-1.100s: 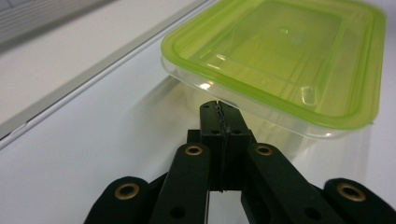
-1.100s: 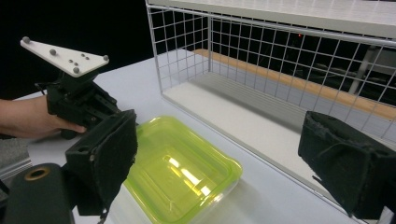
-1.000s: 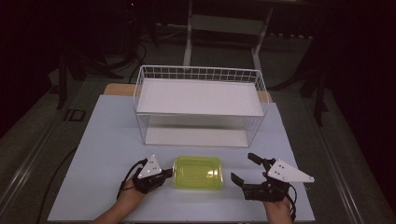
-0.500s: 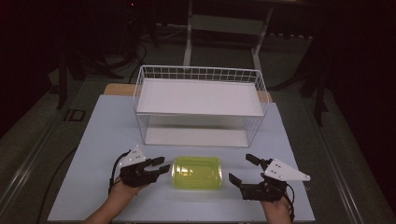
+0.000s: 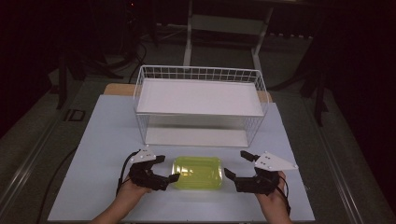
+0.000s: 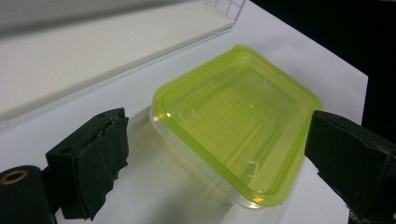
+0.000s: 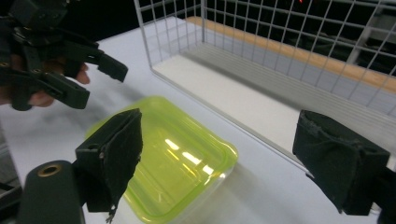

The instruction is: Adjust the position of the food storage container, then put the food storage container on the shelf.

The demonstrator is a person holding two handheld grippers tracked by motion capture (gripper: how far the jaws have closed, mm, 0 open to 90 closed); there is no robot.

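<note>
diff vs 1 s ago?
Left claw let go of the green container's left end: its jaws have just been opening and it backed off slightly, nothing pressed between them now. Right claw open beside the right end, container and wire basket as they were.

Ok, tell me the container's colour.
The container is translucent yellow-green, clearest in the left gripper view.
</note>
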